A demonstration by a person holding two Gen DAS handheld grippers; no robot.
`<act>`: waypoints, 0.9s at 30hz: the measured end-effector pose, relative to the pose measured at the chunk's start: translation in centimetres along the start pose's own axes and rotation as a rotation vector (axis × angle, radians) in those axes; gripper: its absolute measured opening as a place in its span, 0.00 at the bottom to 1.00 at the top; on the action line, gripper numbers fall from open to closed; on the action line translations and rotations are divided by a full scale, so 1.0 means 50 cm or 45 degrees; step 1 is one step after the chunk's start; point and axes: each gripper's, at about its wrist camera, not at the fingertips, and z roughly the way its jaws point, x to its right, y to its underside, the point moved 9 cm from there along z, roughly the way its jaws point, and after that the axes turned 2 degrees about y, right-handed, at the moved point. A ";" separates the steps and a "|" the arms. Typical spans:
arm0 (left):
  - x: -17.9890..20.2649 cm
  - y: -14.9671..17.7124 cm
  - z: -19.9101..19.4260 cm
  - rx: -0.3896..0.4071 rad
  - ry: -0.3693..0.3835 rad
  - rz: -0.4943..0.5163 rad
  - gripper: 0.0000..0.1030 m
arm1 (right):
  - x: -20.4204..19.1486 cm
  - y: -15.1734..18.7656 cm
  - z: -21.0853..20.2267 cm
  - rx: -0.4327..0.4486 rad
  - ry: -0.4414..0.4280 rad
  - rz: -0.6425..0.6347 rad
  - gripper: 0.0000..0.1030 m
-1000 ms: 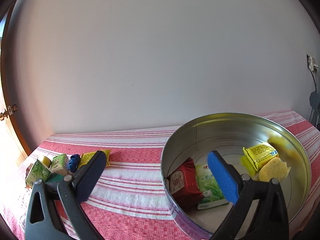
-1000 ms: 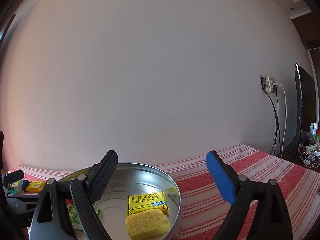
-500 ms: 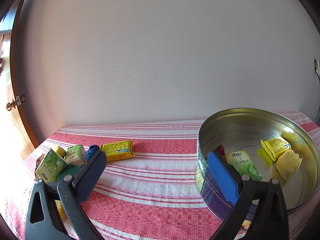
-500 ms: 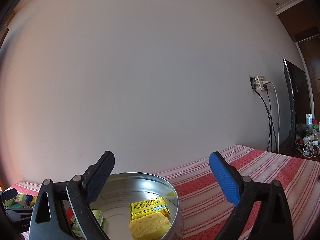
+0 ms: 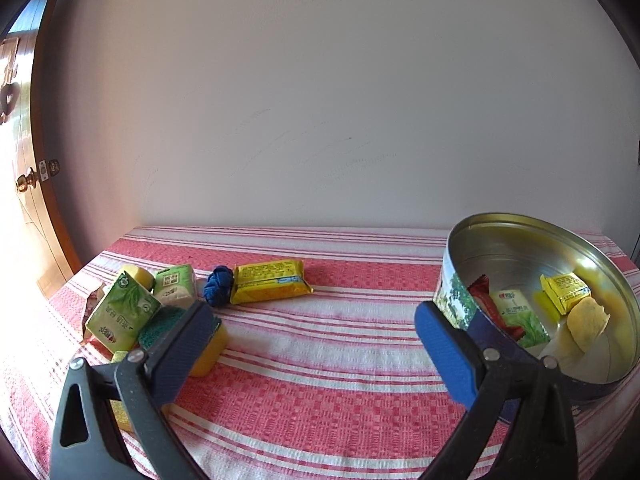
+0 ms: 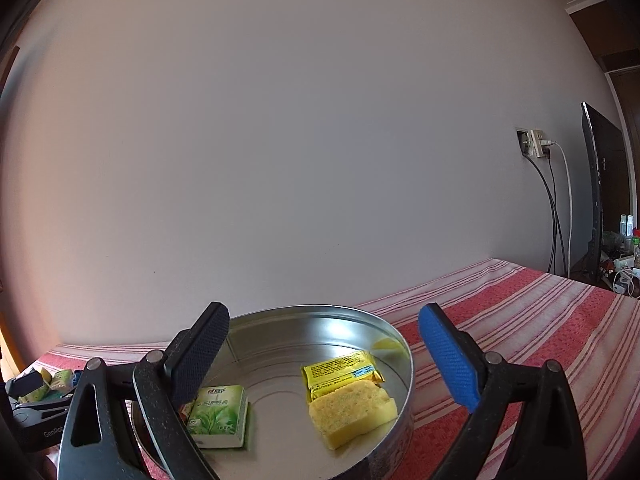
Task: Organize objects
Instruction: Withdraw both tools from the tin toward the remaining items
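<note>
Snacks (image 5: 160,304) lie clustered on the bench (image 5: 320,360), ahead-left of our left tongs (image 5: 316,344), which gape wide and empty; right tongs (image 6: 320,356), equally wide, hover over the tin (image 6: 400,344).

A red-and-white striped cloth (image 5: 320,360) covers the counter; on it sit a round metal tin (image 5: 460,248) at right, a yellow snack packet (image 5: 272,282) and blue knot (image 5: 218,282) centre-left, and green packets (image 5: 122,312) at left.
</note>
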 end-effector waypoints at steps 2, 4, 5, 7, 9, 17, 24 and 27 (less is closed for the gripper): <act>-0.013 0.002 0.001 -0.003 -0.005 -0.001 0.99 | -0.020 0.006 -0.005 -0.010 -0.017 0.002 0.95; -0.027 0.003 0.002 -0.008 -0.008 -0.006 0.99 | -0.040 0.014 -0.007 -0.025 -0.037 0.011 0.95; -0.037 0.004 0.006 -0.011 -0.008 -0.009 0.99 | -0.052 0.018 -0.008 -0.032 -0.047 0.012 0.95; -0.053 0.006 0.008 -0.019 -0.015 -0.011 0.99 | -0.078 0.026 -0.010 -0.048 -0.073 0.008 0.95; -0.073 0.008 0.011 -0.026 -0.024 -0.018 0.99 | -0.107 0.035 -0.012 -0.062 -0.101 0.000 0.95; -0.161 0.016 0.024 -0.055 -0.078 -0.036 0.99 | -0.246 0.071 -0.019 -0.123 -0.227 -0.024 0.95; -0.275 0.024 0.035 -0.078 -0.158 -0.049 0.99 | -0.363 0.120 -0.019 -0.246 -0.344 -0.098 0.95; -0.347 0.029 0.037 -0.078 -0.215 -0.087 0.99 | -0.416 0.142 -0.022 -0.296 -0.388 -0.164 0.95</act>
